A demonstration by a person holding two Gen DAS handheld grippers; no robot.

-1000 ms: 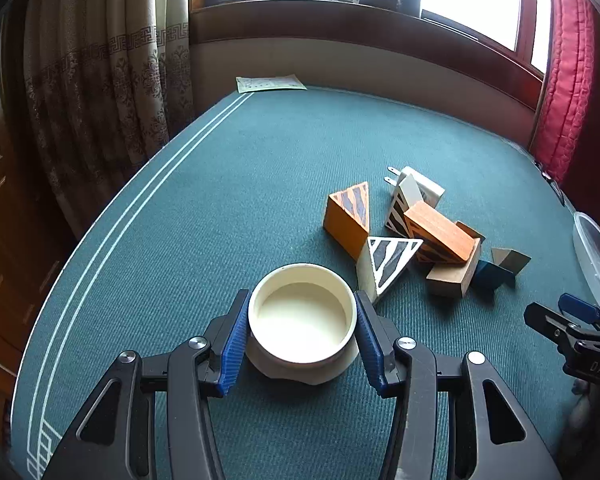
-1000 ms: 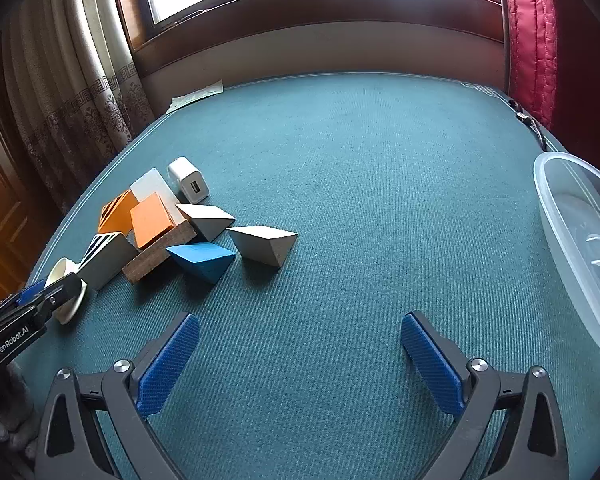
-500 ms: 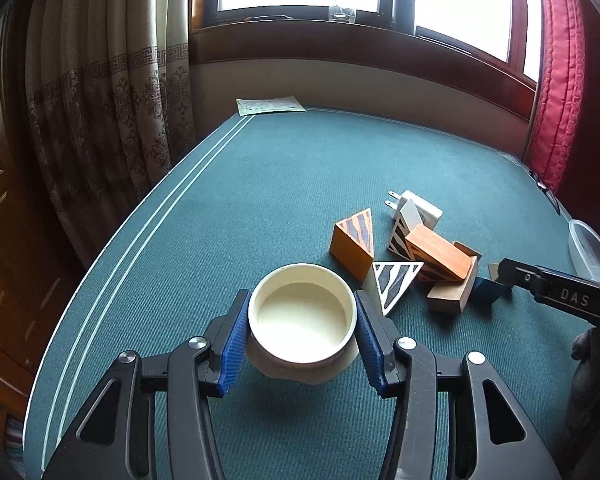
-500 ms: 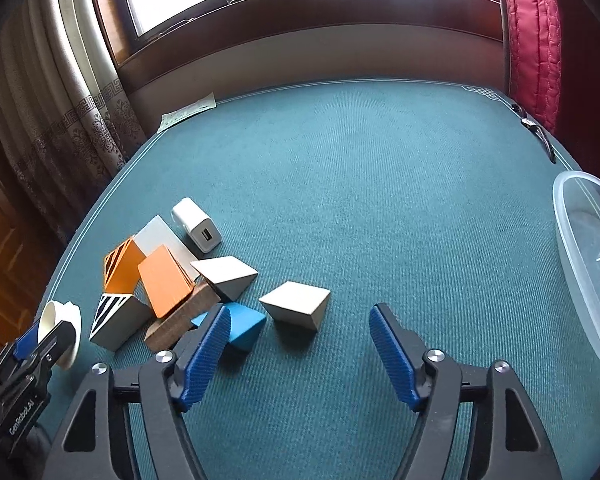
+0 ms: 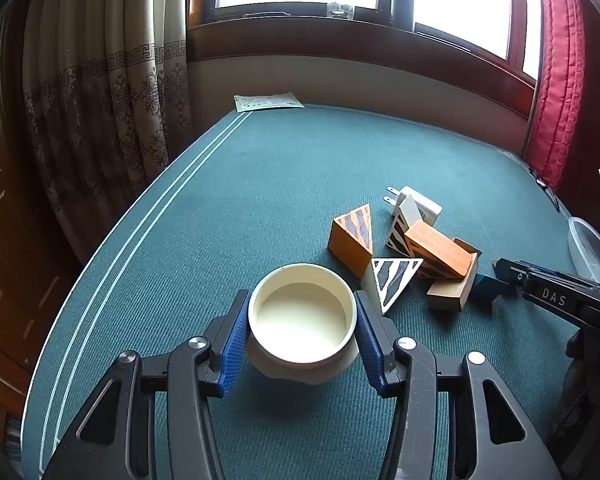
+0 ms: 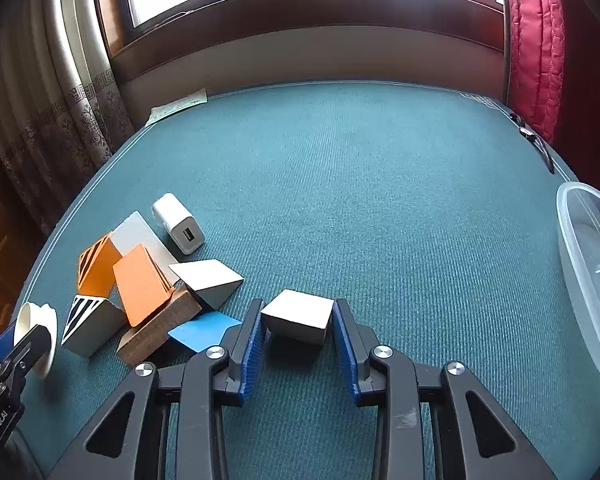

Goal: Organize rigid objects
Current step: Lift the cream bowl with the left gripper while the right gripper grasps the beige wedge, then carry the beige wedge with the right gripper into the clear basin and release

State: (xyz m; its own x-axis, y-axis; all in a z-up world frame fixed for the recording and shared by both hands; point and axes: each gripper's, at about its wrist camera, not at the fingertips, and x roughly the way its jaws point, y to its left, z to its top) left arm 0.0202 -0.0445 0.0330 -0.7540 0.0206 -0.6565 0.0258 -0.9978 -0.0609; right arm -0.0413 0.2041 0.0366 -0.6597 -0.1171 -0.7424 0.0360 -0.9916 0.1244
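The right tool clamps the white wedge for lifting, while the left tool grips the cream cup at nine o'clock.

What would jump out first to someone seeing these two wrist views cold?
The cream bowl, clamped between the left hand-held gripper's blue pads, fills the near centre of its view. The right hand-held gripper has just closed on a pale wooden wedge, beside a jumble of orange, striped and blue blocks at left. A clear plastic container sits at the right edge.
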